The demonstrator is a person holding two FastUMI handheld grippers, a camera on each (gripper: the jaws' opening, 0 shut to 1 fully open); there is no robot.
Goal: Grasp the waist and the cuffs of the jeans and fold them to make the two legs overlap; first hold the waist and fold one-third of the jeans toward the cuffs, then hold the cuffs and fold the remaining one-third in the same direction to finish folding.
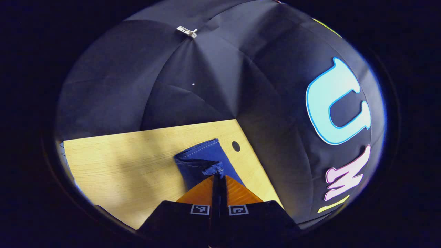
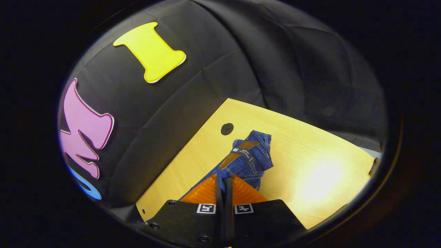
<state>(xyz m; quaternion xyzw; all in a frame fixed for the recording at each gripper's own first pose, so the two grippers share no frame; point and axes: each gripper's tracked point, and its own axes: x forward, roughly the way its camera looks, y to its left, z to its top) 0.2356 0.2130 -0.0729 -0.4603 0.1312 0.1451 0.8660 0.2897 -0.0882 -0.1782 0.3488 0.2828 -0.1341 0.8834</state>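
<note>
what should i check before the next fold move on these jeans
1. Left gripper pinching the cuff of the jeans: ok, fingers closed on the hem.
2. Right gripper pinching the waist: ok, fingers closed on denim beside the leather patch.
3. Legs overlapping: cannot tell.
4. Jeans lying on the wooden table: ok.
5. Fabric clear of the table's cable hole: ok.
</note>
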